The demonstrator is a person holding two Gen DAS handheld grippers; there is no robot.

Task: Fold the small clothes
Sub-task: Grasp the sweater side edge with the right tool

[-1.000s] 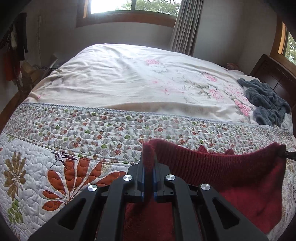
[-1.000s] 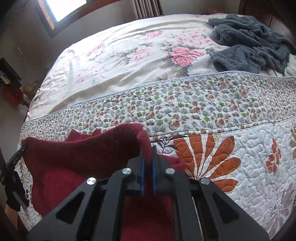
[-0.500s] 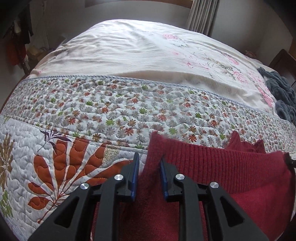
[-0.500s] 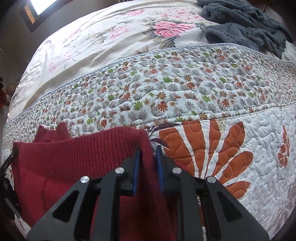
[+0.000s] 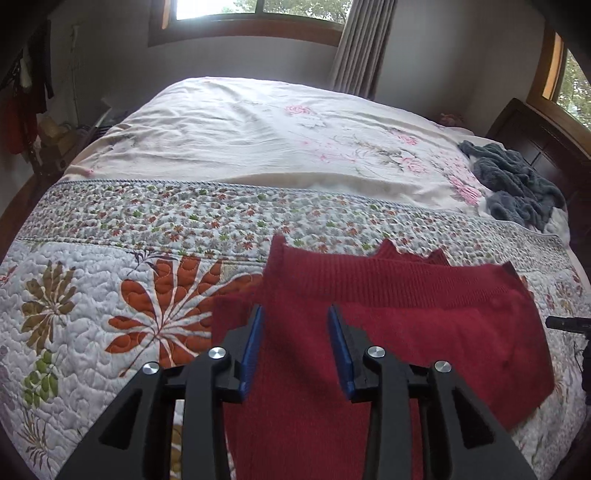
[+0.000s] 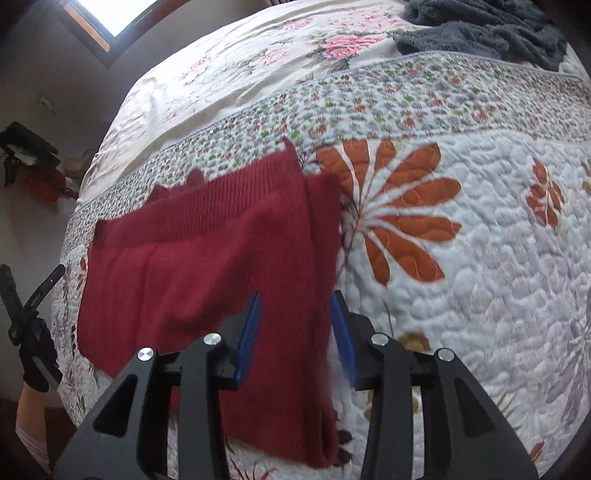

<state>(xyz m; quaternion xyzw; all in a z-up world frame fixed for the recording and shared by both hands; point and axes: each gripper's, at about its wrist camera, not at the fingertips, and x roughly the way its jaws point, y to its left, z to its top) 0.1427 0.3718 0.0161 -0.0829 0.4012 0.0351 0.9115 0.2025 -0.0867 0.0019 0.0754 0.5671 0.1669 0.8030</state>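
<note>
Red knit garment (image 5: 388,332): lies folded on the floral quilt (image 5: 110,295), ribbed hem toward the grey blanket (image 5: 517,184). Left gripper (image 5: 295,325): jaws apart, above garment, holding nothing. Right gripper (image 6: 295,314): jaws apart, above garment's edge, holding nothing.

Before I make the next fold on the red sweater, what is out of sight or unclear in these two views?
- Red sweater, near edge: both views, hidden behind the left hand-held gripper and the right hand-held gripper, and cut by the bottom edge.
- Sleeves: tucked under, neither view shows them.
- Sweater's right edge: right wrist view, motion blur.
- Grey blanket: cut by the top edge.
</note>
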